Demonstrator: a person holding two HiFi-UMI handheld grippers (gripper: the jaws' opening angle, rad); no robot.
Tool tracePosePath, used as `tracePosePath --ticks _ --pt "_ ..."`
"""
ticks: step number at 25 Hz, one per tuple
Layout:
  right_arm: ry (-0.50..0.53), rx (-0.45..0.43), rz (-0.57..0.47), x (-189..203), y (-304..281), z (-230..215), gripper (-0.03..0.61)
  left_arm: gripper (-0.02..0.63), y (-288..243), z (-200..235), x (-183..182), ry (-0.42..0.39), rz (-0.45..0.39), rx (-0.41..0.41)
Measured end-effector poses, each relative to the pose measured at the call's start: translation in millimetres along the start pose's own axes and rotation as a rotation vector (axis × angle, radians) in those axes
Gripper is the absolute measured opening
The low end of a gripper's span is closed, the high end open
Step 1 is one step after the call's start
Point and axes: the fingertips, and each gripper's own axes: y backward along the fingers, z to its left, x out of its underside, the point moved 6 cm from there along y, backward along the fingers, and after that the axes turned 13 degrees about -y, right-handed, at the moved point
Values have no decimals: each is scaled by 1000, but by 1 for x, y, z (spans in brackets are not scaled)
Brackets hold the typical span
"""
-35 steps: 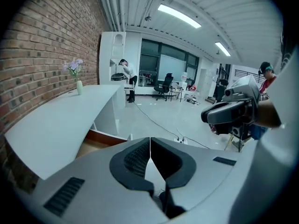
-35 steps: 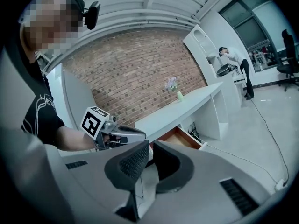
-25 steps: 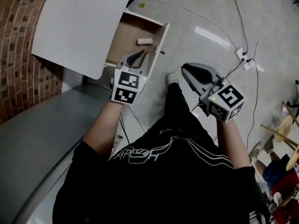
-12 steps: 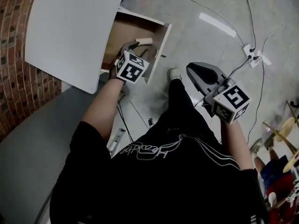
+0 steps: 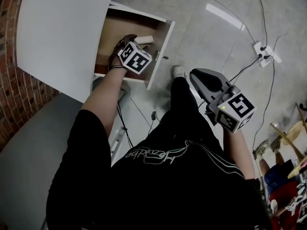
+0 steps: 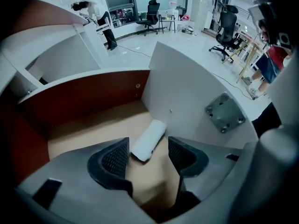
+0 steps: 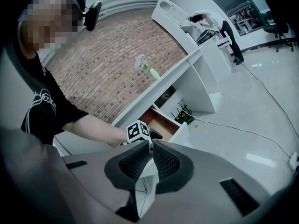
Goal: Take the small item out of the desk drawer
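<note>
The wooden desk drawer (image 5: 159,49) stands pulled out under the white desk top. On its floor lies the small item, a pale short cylinder (image 5: 146,40) (image 6: 149,139). My left gripper (image 5: 128,41) (image 6: 147,144) points down into the drawer right over it. Its jaws have just been opening and are open, and the near end of the cylinder lies between the fingertips with the pads off it. My right gripper (image 5: 194,75) (image 7: 150,149) hangs over the floor to the right of the drawer, shut and holding nothing.
The white desk top (image 5: 62,28) overhangs the drawer's left side, with a brick wall (image 5: 9,80) beyond it. The drawer front (image 6: 196,101) rises close on the right of the left jaws. A power strip with cables (image 5: 264,51) lies on the floor.
The left gripper has dropped from above the drawer's front edge down into the drawer and its jaws have opened. The right gripper has sunk a little.
</note>
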Motion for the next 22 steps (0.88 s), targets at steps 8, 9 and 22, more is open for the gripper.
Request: tracePosePath --ticks 8,9,22 --pt "-97 -20 4 15 -9 -18 57 259 -32 3 7 -222 76 -16" --pt "-102 -23 4 17 -10 -20 57 259 -35 4 6 -241 84 -14" --pt "-48 11 46 23 -11 -35 57 195 -48 6 -1 -396 129 -35"
